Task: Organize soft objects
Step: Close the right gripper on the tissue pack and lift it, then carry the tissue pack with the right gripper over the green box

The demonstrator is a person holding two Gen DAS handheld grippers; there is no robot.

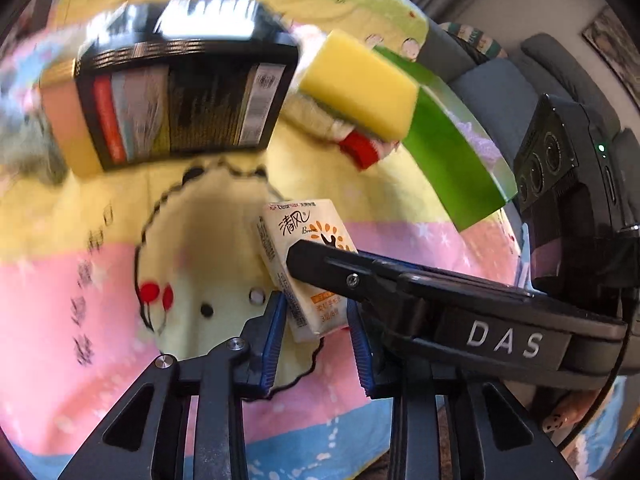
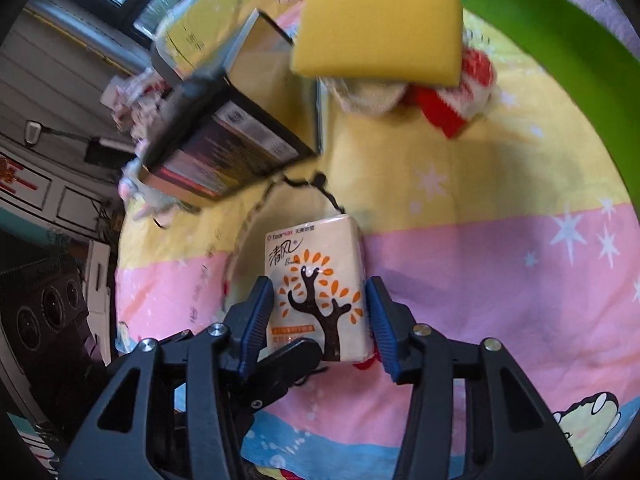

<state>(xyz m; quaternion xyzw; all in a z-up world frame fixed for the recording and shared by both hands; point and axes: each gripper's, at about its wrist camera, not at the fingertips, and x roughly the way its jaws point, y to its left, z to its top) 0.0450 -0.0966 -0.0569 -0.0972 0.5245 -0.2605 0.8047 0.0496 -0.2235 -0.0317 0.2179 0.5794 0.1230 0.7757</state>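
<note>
Blue pads: two on each gripper, four in all.
Left gripper [image 1: 316, 340]: closed onto the lower end of the tissue pack; both pads seem to touch its sides.
Right gripper [image 2: 318, 320]: clamped on the same pack, a pad pressed to each long side.
Tissue pack [image 2: 318, 280]: one, cream with an orange-leaved tree, lying on the blanket between both grippers.
Blanket [image 2: 500, 272]: one, striped pink, yellow and blue.
Sponge [image 2: 380, 24]: one, yellow, beyond the pack.
Knitted item [image 2: 444, 108]: one, red and white, under the sponge.
Box [image 1: 180, 92]: one, black, open.
Green tray [image 1: 452, 148]: one, just right of the sponge.
</note>
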